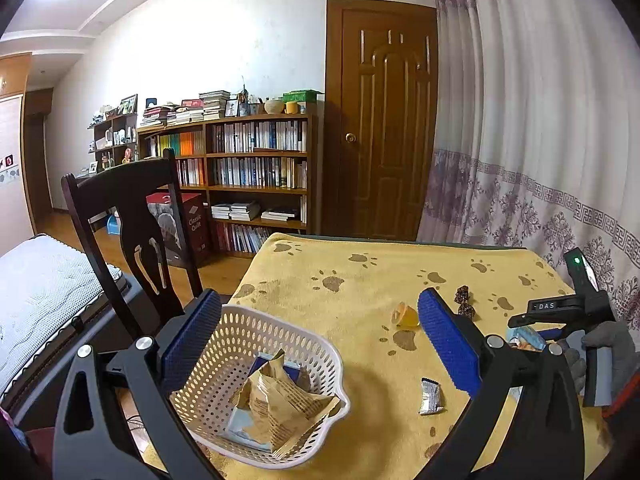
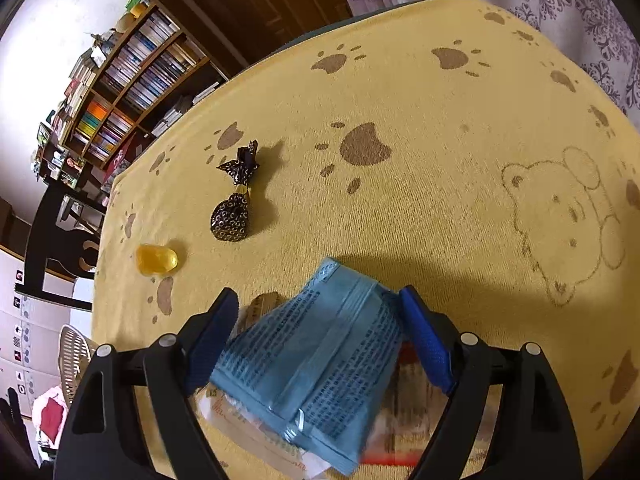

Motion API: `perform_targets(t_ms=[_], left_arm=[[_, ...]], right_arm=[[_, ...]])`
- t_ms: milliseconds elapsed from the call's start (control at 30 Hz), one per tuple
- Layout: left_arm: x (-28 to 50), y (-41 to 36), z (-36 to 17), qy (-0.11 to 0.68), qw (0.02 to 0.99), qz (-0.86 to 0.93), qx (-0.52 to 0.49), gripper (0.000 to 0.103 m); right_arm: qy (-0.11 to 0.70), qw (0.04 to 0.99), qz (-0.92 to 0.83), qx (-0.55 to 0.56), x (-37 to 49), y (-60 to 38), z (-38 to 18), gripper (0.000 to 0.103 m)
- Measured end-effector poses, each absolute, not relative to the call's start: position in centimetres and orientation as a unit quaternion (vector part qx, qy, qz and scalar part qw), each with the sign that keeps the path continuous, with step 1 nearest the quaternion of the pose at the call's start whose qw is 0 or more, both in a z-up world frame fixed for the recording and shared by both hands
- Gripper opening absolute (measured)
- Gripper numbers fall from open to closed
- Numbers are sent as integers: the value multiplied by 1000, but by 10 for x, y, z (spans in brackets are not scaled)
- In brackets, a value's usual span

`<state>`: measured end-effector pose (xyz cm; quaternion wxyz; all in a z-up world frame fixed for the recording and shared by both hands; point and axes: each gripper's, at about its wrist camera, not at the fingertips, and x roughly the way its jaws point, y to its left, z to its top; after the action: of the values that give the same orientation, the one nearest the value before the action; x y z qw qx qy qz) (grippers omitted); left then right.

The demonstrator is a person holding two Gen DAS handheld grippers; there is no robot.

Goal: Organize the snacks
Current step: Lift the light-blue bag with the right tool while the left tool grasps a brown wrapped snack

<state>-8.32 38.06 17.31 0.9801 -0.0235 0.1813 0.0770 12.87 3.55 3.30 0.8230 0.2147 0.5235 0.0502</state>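
A white perforated basket point(image 1: 224, 328) sits at the table's near left corner, holding a tan crinkled packet point(image 1: 280, 400) and blue-white packets beneath it. My left gripper point(image 1: 320, 300) hovers open over the basket, nothing between its blue pads. My right gripper point(image 2: 318, 296) is shut on a blue snack packet point(image 2: 316, 364), held over other white and red packets. In the left wrist view the right gripper point(image 1: 524, 330) appears at the far right with a gloved hand on it. A yellow jelly cup point(image 2: 157, 259), a dark patterned candy point(image 2: 234, 204) and a small silver wrapper point(image 1: 431, 397) lie loose on the cloth.
A yellow paw-print cloth point(image 2: 420, 184) covers the table. A dark wooden chair point(image 1: 128, 208) stands at the table's left side, close to the basket. Curtains point(image 1: 540, 140) hang behind the table's right side, with a bookshelf point(image 1: 248, 168) and door beyond.
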Motion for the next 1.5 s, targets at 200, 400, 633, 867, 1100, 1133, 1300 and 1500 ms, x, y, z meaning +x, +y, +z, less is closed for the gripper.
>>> perform_targets(t_ms=[200, 400, 633, 867, 1100, 1133, 1300, 1500], left_arm=[[-81, 379, 171, 185, 980, 73, -21, 100], [-81, 378, 170, 185, 980, 73, -22, 100], [-79, 371, 164, 194, 979, 64, -15, 100], [-79, 364, 165, 196, 979, 59, -10, 100], [-76, 361, 164, 201, 978, 55, -6, 100], [-76, 361, 164, 201, 978, 55, -6, 100], [-77, 361, 164, 203, 978, 55, -7, 100], [-71, 360, 161, 214, 976, 49, -16, 100]], right_arm=[[526, 831, 53, 173, 132, 46, 32, 78], [520, 839, 70, 146, 124, 39, 38, 51], [492, 858, 82, 127, 107, 28, 56, 40], [477, 870, 74, 98, 100, 15, 62, 40], [496, 858, 80, 108, 103, 18, 50, 73], [506, 853, 79, 104, 105, 22, 45, 73], [534, 835, 78, 107, 116, 31, 27, 73], [536, 833, 87, 104, 112, 31, 22, 59]])
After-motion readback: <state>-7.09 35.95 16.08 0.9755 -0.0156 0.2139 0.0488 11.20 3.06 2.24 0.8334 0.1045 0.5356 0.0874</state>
